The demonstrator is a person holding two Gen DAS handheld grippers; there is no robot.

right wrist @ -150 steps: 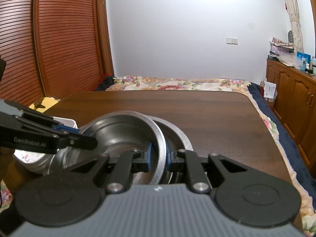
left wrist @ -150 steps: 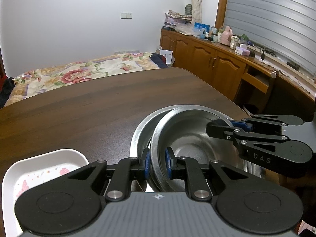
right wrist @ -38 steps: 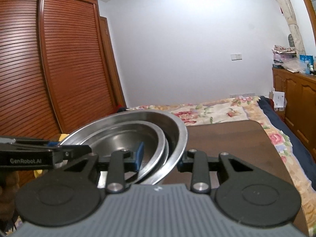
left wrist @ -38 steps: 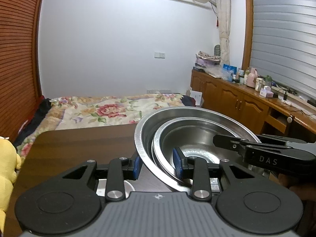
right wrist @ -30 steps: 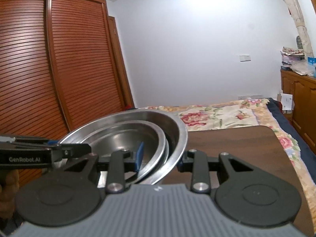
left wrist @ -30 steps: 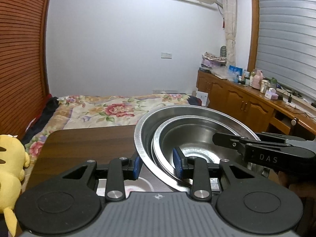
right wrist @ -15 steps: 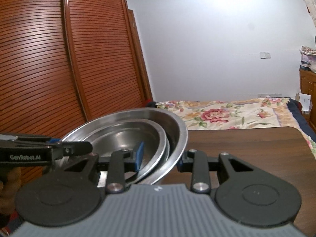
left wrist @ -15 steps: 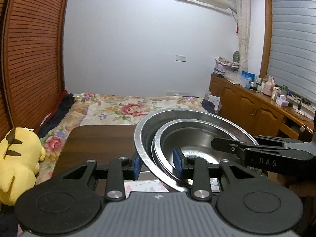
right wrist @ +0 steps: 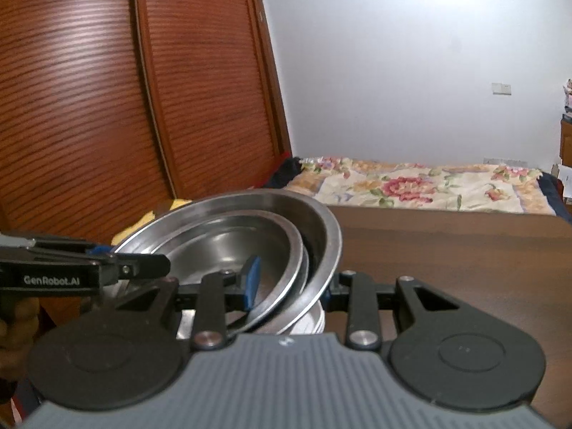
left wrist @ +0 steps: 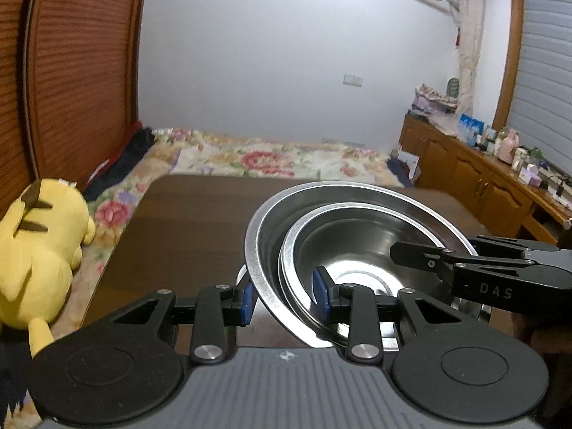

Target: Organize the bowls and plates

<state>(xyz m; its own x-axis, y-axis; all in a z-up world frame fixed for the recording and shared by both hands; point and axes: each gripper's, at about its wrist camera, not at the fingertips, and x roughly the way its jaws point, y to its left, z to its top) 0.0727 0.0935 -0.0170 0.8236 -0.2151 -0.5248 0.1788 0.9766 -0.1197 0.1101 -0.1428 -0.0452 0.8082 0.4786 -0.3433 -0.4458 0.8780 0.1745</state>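
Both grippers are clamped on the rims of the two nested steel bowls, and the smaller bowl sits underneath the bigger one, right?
Not quite. The smaller bowl sits inside the bigger bowl, not underneath, as the left wrist view shows. The left gripper and right gripper do clamp their rims.
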